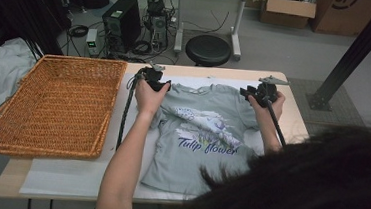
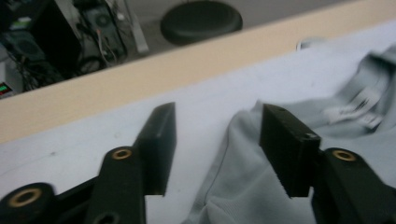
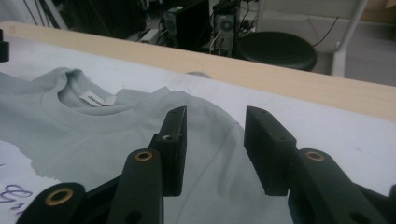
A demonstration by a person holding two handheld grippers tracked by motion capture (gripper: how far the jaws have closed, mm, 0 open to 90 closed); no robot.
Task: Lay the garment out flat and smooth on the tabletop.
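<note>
Your left gripper [image 2: 217,149] sits over the T-shirt's [image 1: 201,136] left shoulder edge, jaws parted, cloth under the gap but unpinched. Your right gripper [image 3: 215,149] hovers over the other shoulder, jaws likewise apart and empty. The shirt lies flat on the table [image 1: 57,174], collar at the far edge, beside the wicker basket [image 1: 53,104].

Your pale grey-blue T-shirt [image 1: 198,135] lies face up, spread flat just right of the wicker basket [image 1: 53,106], collar away from you, "Tulip flower" print showing.
</note>
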